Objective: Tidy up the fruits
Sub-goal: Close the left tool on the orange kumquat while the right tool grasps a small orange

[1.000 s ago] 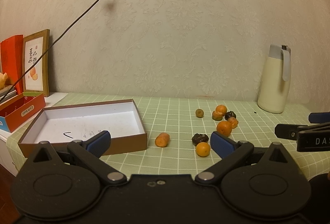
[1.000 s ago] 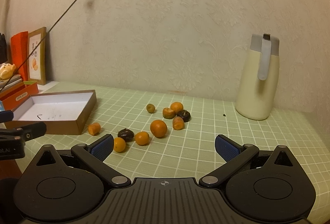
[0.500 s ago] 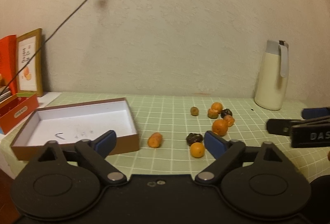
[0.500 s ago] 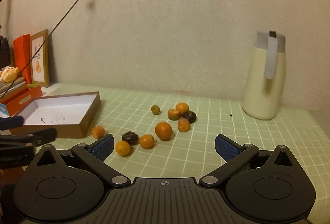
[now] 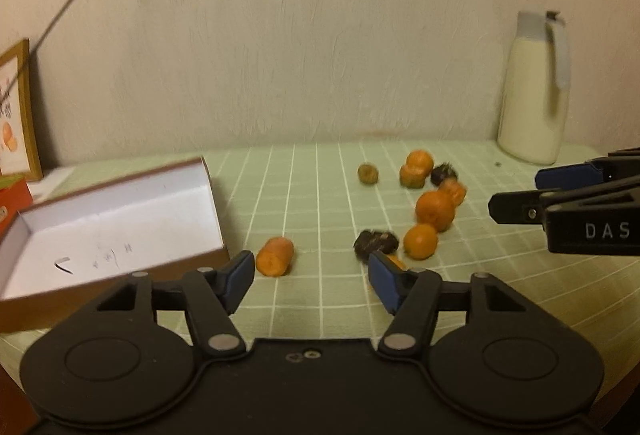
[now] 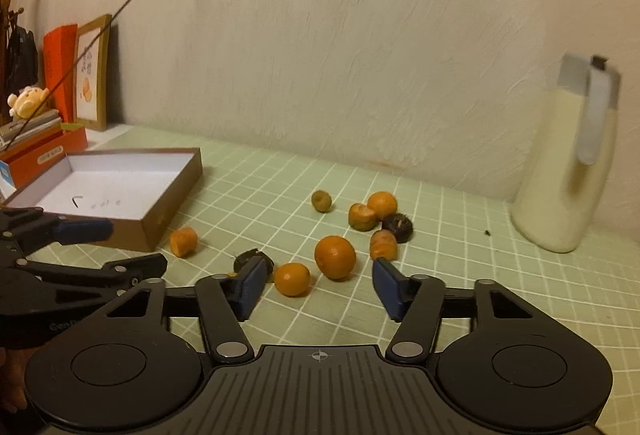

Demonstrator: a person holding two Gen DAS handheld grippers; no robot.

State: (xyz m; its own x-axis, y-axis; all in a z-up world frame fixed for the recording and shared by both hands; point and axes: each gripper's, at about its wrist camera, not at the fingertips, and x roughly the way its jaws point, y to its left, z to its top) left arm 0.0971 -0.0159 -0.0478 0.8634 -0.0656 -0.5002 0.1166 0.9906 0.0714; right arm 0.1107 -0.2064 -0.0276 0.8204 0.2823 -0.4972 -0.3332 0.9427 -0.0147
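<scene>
Fruits lay scattered on the pale green grid-patterned tablecloth (image 6: 460,295): a large round orange (image 6: 335,257) near the middle, a smaller orange (image 6: 292,278) just beside it to the left, a dark wrinkled fruit (image 6: 250,259) further left, and a lone stubby orange piece (image 6: 183,241) near the box. Behind them sat a loose cluster of two more small oranges (image 6: 382,204), a dark round fruit (image 6: 397,227), an elongated orange piece (image 6: 383,243) and a small olive-green fruit (image 6: 321,201), set a little apart.

None of the fruit was in the shallow brown cardboard box with a white inside (image 6: 132,165), which stood at the left of the cloth.

The right gripper (image 6: 318,289), black with blue pads, pointed forward and slightly down at the pile; its jaws had just been closing, yet they stood apart with nothing pressed between them (the two oranges showed in the gap, but lay on the cloth beyond). The left gripper (image 5: 311,281) was posed the same way, its jaws likewise just closing and holding nothing, the stubby orange piece (image 5: 274,256) and the dark wrinkled fruit (image 5: 375,243) lying just ahead of its pads. Each gripper showed at the edge of the other's view, side by side.

A cream jug with a grey lid and handle (image 6: 568,171) stood against the wall at the right; a wooden-framed picture (image 6: 93,73) leaned at the left.
</scene>
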